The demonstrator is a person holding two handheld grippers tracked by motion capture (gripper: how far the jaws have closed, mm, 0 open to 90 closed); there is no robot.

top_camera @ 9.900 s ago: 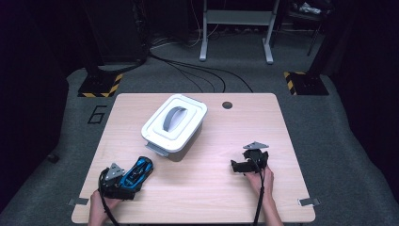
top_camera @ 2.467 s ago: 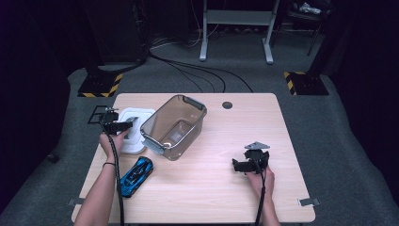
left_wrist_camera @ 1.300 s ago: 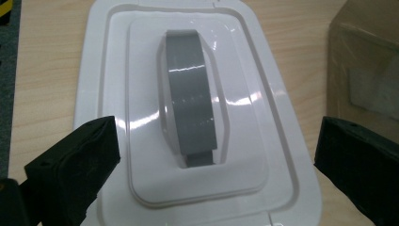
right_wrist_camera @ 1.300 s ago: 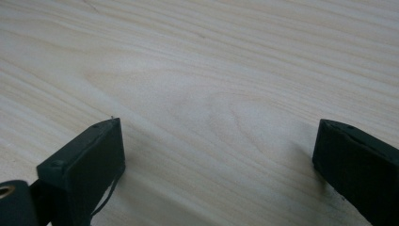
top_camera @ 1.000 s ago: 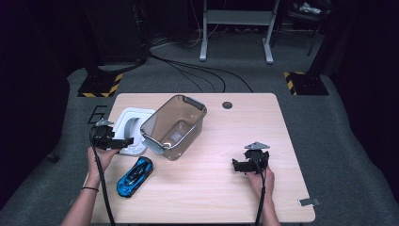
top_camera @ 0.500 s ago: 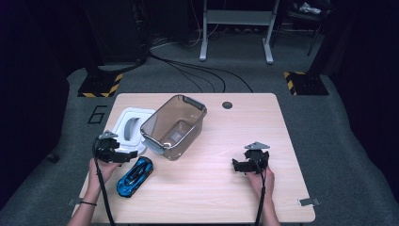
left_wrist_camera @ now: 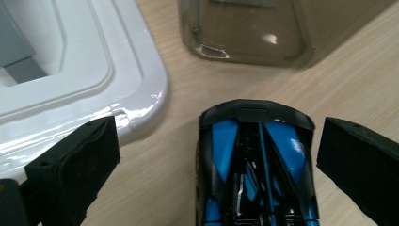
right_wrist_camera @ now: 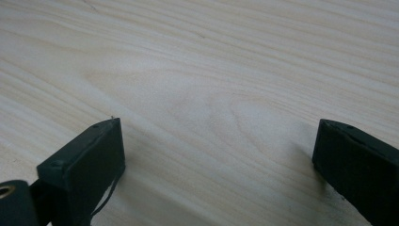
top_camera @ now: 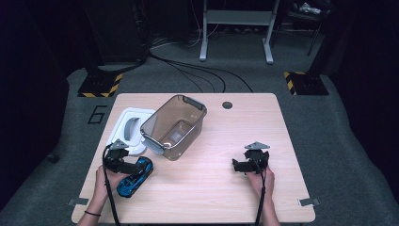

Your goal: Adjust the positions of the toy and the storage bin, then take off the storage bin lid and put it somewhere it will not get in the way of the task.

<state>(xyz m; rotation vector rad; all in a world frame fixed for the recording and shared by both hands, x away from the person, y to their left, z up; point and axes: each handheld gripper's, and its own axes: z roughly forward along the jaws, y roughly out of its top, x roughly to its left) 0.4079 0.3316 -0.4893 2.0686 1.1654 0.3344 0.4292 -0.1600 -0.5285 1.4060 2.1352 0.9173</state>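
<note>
toy car (left_wrist_camera: 256,165): blue and black, lies flat on the worktop (top_camera: 207,188) near its front-left corner, between the left jaws, nose toward the tub
car handling: judged light, rigid hard plastic; glossy shell, so likely slippery under the pads; on wheels, so it may roll away if nudged end-on
where to grip: across the body flanks at mid-length, jaws square to the sides; avoid the tapered nose, where the pads would slide off
left gripper (left_wrist_camera: 216,155): jaws wide open, one on each side of the car, apparently not touching it yet; gap a good deal wider than the body
risk: squeezing off-centre could twist the car or squirt it forward into the lid
lid (top_camera: 129,129): white, lies flat just beyond the car, close to the left jaw; keep that jaw clear of its rim
tub (top_camera: 173,127): clear brownish container, open and empty as far as visible, just beside the lid, near the car's nose
right gripper (top_camera: 249,162): jaws open on nothing, low over bare worktop, well apart from the car
</note>
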